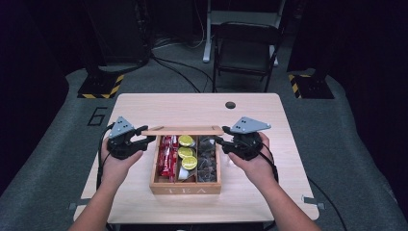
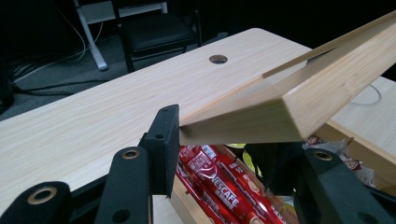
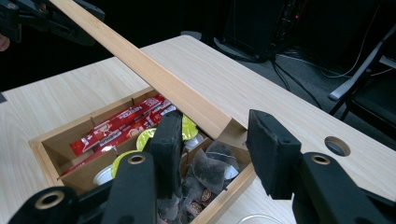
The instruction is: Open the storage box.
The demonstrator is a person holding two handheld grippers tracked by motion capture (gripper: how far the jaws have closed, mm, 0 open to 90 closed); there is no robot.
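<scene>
A wooden tea box (image 1: pixel 185 188) stands at mid table with its hinged lid (image 1: pixel 183 130) raised at a slant. Inside lie red Nescafe sachets (image 1: pixel 167 159), yellow-topped cups (image 1: pixel 186 151) and dark tea bags (image 1: pixel 207 159). My left gripper (image 1: pixel 146 134) is at the lid's left corner. In the left gripper view the lid (image 2: pixel 289 93) sits between the jaws of that gripper (image 2: pixel 224 149), the left pad pressed against its end. My right gripper (image 1: pixel 219 139) is at the lid's right corner. In the right gripper view it (image 3: pixel 217 140) stands open, and the lid (image 3: pixel 154 77) ends in the gap, touching neither pad.
The light wooden table (image 1: pixel 192 108) has a round cable hole (image 1: pixel 230 105) behind the box. A dark folding chair (image 1: pixel 245 48) stands beyond the far edge, with cables on the floor. Bare tabletop lies on either side of the box.
</scene>
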